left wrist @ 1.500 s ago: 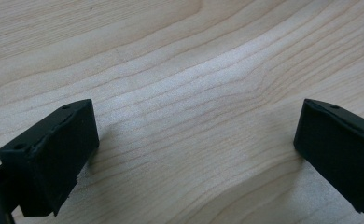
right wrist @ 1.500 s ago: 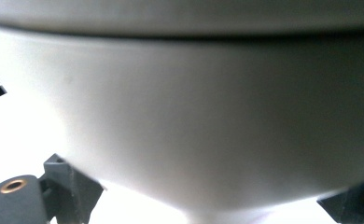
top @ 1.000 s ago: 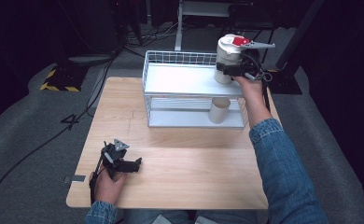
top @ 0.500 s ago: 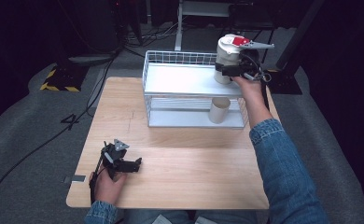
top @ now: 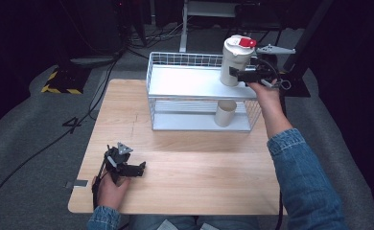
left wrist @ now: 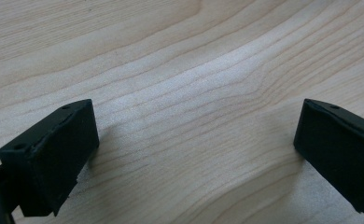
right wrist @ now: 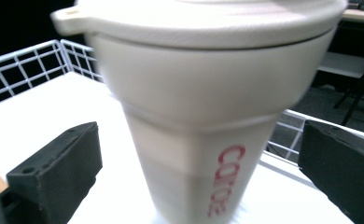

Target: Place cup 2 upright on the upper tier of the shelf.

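- A dark room surrounds the wooden table (top: 185, 187), where a two-tier white wire rack (top: 175, 86) stands.
- The right gripper (top: 233, 73) has just been opening; its jaws now stand wide beside the lidded cream tumbler (right wrist: 203, 121) without pressing it.
- The tumbler stands upright on the rack's top shelf, seemingly placed.
- The left gripper (top: 139, 168) rests wide and empty.

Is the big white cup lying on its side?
No, the white cup stands upright on the rack's top shelf.

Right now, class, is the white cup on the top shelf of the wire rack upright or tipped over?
Upright. The white cup stands on its base on the rack, lid uppermost, its sides rising straight in the right gripper view.
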`<state>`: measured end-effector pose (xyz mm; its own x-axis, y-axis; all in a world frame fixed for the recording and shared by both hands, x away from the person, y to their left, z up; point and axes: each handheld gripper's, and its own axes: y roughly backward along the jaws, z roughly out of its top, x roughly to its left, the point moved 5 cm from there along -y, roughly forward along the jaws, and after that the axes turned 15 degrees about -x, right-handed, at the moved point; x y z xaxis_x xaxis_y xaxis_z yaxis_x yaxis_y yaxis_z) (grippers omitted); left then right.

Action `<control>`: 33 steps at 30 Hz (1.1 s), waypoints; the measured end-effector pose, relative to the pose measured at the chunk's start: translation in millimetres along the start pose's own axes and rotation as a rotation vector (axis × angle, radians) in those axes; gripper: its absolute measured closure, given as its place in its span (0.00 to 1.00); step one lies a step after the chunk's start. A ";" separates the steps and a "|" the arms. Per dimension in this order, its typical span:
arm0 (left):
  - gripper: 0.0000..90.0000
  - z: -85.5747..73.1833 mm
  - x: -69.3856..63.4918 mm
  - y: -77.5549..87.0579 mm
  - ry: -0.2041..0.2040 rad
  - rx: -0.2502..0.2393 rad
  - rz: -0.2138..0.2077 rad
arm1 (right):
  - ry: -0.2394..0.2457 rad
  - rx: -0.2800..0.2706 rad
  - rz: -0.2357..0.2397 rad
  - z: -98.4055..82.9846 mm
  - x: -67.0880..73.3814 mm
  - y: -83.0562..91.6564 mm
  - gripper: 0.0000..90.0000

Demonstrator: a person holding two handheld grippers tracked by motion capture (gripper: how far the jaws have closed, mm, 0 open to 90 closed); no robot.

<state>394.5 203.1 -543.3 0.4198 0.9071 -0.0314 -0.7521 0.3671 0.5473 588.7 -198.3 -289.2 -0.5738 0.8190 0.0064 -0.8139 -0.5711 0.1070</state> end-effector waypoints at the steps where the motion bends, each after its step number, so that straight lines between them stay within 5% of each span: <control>1: 0.00 0.0 0.0 0.1 -0.001 0.001 0.001 | 0.006 -0.003 0.005 0.4 0.8 3.6 0.00; 22: 0.00 -1.4 -1.1 2.0 -0.005 0.002 -0.004 | 0.009 -0.032 0.155 -0.6 31.9 86.4 0.00; 33: 0.00 -1.3 -1.1 2.0 -0.004 0.002 -0.004 | 0.041 0.005 0.239 -21.8 54.4 121.5 0.00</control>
<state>391.9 203.1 -543.3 0.4250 0.9047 -0.0307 -0.7492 0.3706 0.5489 456.6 -224.3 -297.6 -0.7532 0.6578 -0.0079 -0.6544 -0.7479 0.1118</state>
